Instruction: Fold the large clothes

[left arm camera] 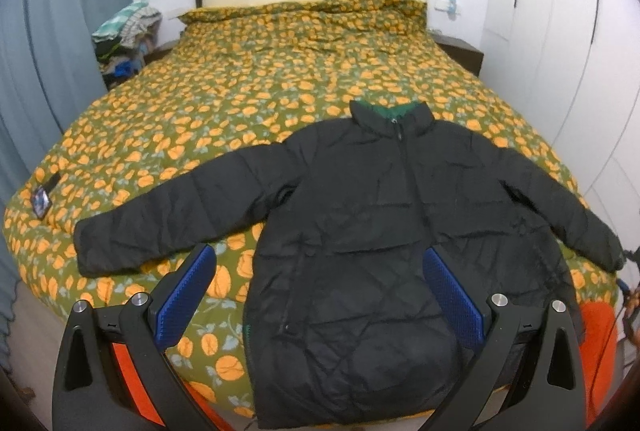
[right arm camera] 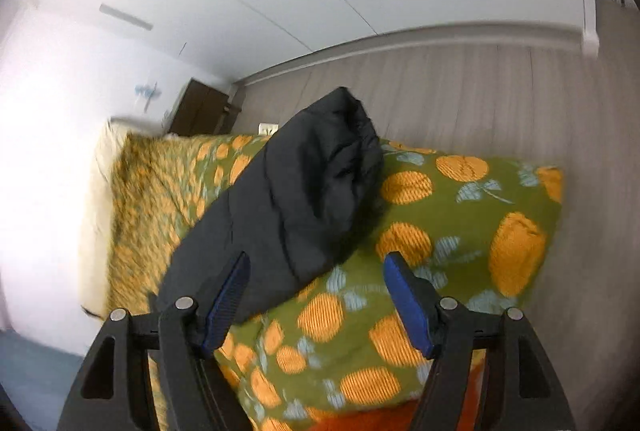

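While the left gripper (left arm camera: 320,291) hangs released above the near edge of the bed (left arm camera: 168,135), its jaws spread wide, a black jacket (left arm camera: 360,231) lies face up on the floral quilt (left arm camera: 248,71), sleeves stretched left and right. At the right sleeve (right arm camera: 296,199), the right gripper (right arm camera: 316,295) is also spread, grasping nothing.

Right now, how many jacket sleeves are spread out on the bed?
2. The left-hand sleeve stretches out over the floral quilt; the other sleeve reaches the bed's right edge, its cuff before the right tongs.
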{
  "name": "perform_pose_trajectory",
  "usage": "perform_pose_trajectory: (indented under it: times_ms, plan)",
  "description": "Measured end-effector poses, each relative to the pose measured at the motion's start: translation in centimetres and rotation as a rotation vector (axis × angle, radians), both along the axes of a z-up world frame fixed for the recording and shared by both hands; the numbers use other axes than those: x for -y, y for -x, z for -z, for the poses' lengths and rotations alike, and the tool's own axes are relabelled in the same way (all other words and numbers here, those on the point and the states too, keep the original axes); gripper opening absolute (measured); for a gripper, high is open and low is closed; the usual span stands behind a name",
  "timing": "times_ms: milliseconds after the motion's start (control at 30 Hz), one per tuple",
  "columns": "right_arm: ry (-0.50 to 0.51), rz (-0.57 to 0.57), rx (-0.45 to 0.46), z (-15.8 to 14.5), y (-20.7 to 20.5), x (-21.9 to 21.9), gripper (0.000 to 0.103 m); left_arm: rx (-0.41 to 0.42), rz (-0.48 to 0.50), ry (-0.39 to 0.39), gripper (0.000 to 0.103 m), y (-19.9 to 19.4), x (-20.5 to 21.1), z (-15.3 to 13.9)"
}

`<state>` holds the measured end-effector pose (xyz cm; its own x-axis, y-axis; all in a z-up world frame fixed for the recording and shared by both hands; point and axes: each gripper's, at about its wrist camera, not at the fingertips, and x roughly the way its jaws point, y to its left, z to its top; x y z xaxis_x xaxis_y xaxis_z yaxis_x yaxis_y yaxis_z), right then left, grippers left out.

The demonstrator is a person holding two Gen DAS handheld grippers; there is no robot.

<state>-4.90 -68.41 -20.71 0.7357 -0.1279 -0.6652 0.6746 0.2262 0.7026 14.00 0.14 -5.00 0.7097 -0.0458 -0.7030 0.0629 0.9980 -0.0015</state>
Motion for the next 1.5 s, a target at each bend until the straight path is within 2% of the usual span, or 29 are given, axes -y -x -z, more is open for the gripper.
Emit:
perform_pose_trajectory:
  times_ms: [100, 200, 233, 267, 300, 333, 433, 500, 533, 600, 667, 700, 767, 867, 1000, 1167, 1267, 1300, 1333, 1400, 1500]
  plan:
    - [-0.050, 0.041, 0.020, 2.1, -1.3, 1.7, 0.071, -0.015, -0.001, -0.004, 0.103, -0.3, 0.3, 0.6]
    - [-0.050, 0.075, 0.012, 3.4, -2.9, 3.0, 0.071, -0.029, -0.008, -0.018, 0.103, -0.5, 0.3, 1.3]
    - [-0.041, 0.075, 0.018, 3.5, -3.3, 3.3, 0.064, -0.035, -0.012, -0.025, 0.103, -0.6, 0.2, 1.6]
    - [-0.023, 0.063, 0.016, 3.5, -4.0, 3.6, 0.051, -0.043, -0.016, -0.032, 0.103, -0.6, 0.2, 1.8]
    - [-0.005, 0.053, -0.009, 3.2, -4.7, 3.7, 0.026, -0.052, -0.019, -0.040, 0.103, -0.7, 0.1, 2.2]
    - [0.015, 0.049, -0.025, 2.7, -5.2, 3.7, 0.021, -0.058, -0.022, -0.047, 0.103, -0.6, 0.0, 2.4]
    - [0.149, -0.030, 0.017, -2.1, -7.4, 1.5, 0.015, -0.058, -0.034, -0.068, 0.103, -0.7, -0.4, 3.1]
    - [0.289, -0.170, 0.093, -7.6, -10.0, -2.1, 0.015, -0.062, -0.041, -0.075, 0.103, -1.0, -0.6, 3.7]
    - [0.316, -0.213, 0.126, -9.2, -10.9, -3.4, 0.014, -0.068, -0.043, -0.073, 0.103, -1.3, -0.7, 4.0]
    - [0.394, -0.369, 0.227, -14.1, -14.2, -8.6, 0.014, -0.078, -0.044, -0.062, 0.103, -1.9, -0.9, 4.5]
    - [0.438, -0.486, 0.279, -16.6, -16.6, -13.0, 0.014, -0.087, -0.044, -0.031, 0.103, -2.5, -1.1, 4.7]
    - [0.472, -0.584, 0.304, -17.9, -18.6, -16.8, 0.014, -0.089, -0.046, -0.005, 0.103, -2.8, -1.4, 4.7]
    - [0.540, -0.715, 0.315, -18.9, -21.3, -22.7, 0.014, -0.088, -0.049, 0.026, 0.103, -3.2, -1.8, 4.7]
    - [0.614, -0.887, 0.315, -17.8, -23.7, -31.1, 0.014, -0.093, -0.052, 0.052, 0.103, -4.1, -2.7, 5.2]
    - [0.660, -1.031, 0.272, -13.1, -24.7, -39.6, 0.014, -0.128, -0.037, 0.116, 0.103, -5.5, -3.9, 6.6]
    - [0.650, -1.138, 0.183, -5.7, -25.5, -45.5, 0.014, -0.166, 0.002, 0.173, 0.103, -6.7, -4.6, 8.3]
    - [0.665, -1.173, 0.158, -3.6, -24.7, -48.5, 0.019, -0.203, 0.050, 0.242, 0.103, -7.5, -4.5, 9.2]
    - [0.647, -1.188, 0.153, -2.9, -24.7, -48.9, 0.028, -0.215, 0.067, 0.266, 0.103, -7.8, -4.4, 9.5]
    - [0.609, -1.215, 0.153, -2.3, -24.6, -49.1, 0.052, -0.235, 0.094, 0.302, 0.103, -8.3, -4.2, 9.8]
    - [0.558, -1.242, 0.164, -1.8, -23.9, -49.6, 0.078, -0.273, 0.145, 0.367, 0.103, -9.3, -3.6, 10.5]
    - [0.570, -1.255, 0.175, -2.5, -21.6, -49.5, 0.078, -0.332, 0.228, 0.429, 0.103, -11.2, -1.9, 11.8]
